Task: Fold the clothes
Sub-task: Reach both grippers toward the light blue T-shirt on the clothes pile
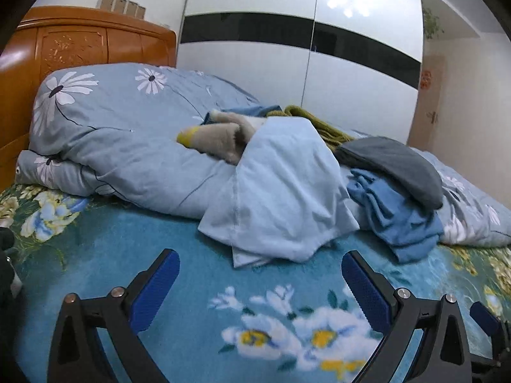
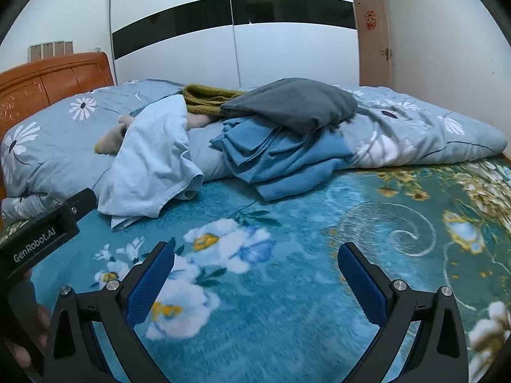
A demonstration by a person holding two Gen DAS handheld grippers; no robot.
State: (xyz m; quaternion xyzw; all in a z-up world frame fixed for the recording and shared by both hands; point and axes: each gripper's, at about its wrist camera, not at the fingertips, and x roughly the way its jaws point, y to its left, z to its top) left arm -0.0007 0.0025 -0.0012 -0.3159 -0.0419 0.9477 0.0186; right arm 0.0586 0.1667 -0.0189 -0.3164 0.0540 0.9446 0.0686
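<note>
Clothes lie heaped against a rolled quilt on the bed. A pale blue garment [image 1: 281, 191] [image 2: 153, 162] hangs down onto the blanket. Right of it lie a folded mid-blue garment [image 1: 396, 214] [image 2: 274, 156], a dark grey garment [image 1: 396, 166] [image 2: 293, 102] on top, an olive green one [image 1: 319, 124] [image 2: 207, 99] behind, and a beige fleecy piece [image 1: 220, 137] [image 2: 111, 140]. My left gripper [image 1: 260, 266] is open and empty, just short of the pale blue garment. My right gripper [image 2: 255, 255] is open and empty over the blanket, short of the mid-blue garment.
A teal floral blanket [image 1: 159, 233] [image 2: 303, 223] covers the bed. The light blue daisy quilt [image 1: 111, 134] [image 2: 431, 134] lies rolled along the far side. An orange wooden headboard [image 1: 80, 41] stands left; a white wardrobe [image 1: 303, 63] and a door [image 2: 373, 41] behind. The left gripper's body [image 2: 48, 226] shows at left.
</note>
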